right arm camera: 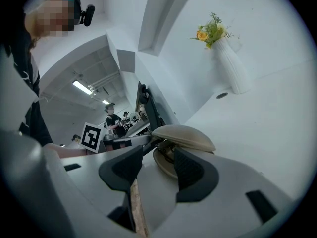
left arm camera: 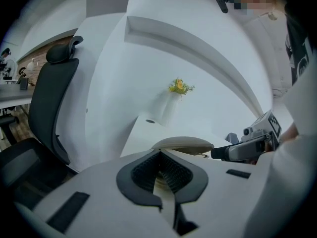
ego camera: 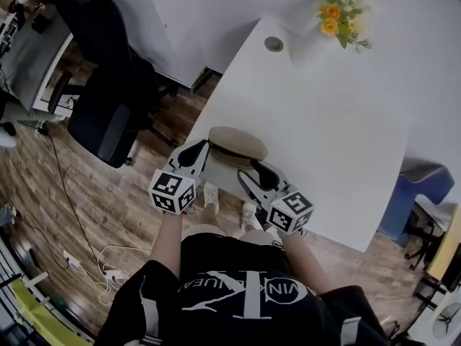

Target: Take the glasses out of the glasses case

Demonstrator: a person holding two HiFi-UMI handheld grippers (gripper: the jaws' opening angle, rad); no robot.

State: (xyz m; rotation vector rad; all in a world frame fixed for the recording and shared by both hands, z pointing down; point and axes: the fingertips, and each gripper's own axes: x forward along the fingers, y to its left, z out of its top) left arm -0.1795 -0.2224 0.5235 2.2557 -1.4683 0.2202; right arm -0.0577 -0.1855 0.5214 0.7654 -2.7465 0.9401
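Note:
A beige clamshell glasses case (ego camera: 238,144) lies near the front left edge of the white table (ego camera: 331,128), its lid (right arm camera: 184,135) lifted a little. Something dark, probably the glasses (right arm camera: 167,151), shows in the gap. My left gripper (ego camera: 204,150) is at the case's left end, and in the left gripper view its fingertips meet over a beige sliver of the case (left arm camera: 158,182). The lid (left arm camera: 183,144) rises just beyond my left gripper (left arm camera: 159,153). My right gripper (ego camera: 249,173) stands open, its jaws on either side of the lower shell (right arm camera: 159,163).
A white vase with yellow flowers (ego camera: 338,13) stands at the table's far side, with a round cable hole (ego camera: 274,44) beside it. A black office chair (ego camera: 108,99) stands on the wooden floor to the left. A blue seat (ego camera: 410,193) is at the right.

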